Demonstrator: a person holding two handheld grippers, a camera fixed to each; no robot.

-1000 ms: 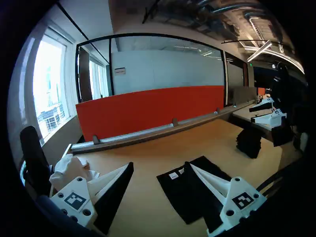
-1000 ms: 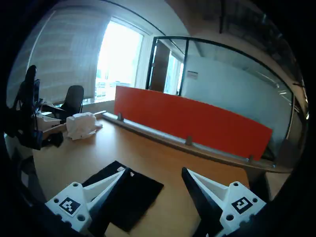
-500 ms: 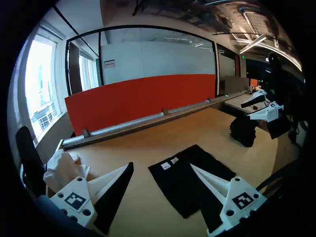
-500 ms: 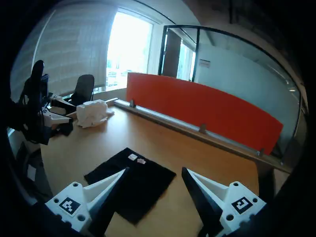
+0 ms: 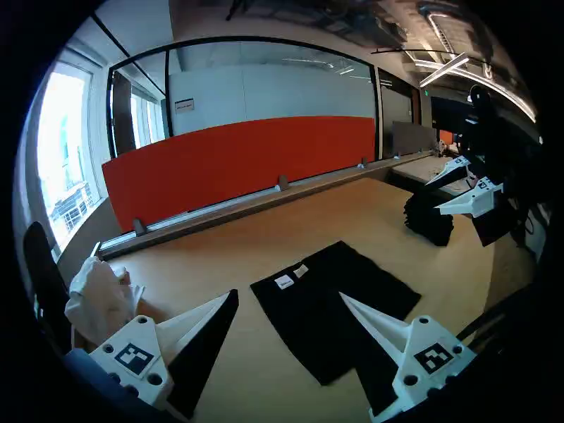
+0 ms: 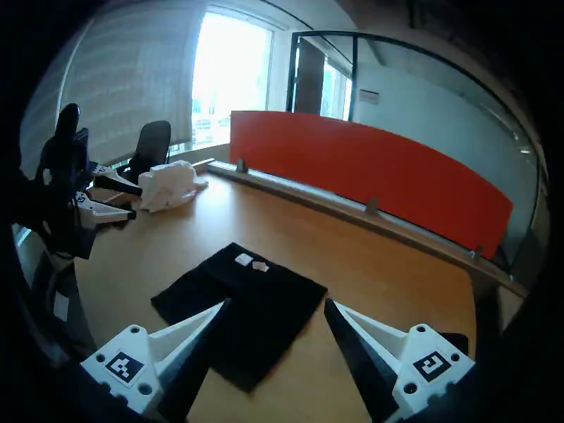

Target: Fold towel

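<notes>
Black towel (image 5: 331, 310) spread flat on the wooden table (image 5: 317, 218), its 2 small tags (image 6: 244, 259) along the edge facing the orange partition (image 5: 240, 162). Left gripper (image 5: 287, 294) and right gripper (image 6: 276, 302) hover above it, fingers spread wide and empty. In the left gripper view the cloth lies ahead, toward the right finger; in the right gripper view, toward the left finger. It thus sits between the 2 hands, neither clearly nearer. A corner points at each camera, so the long axis appears diagonal to both
</notes>
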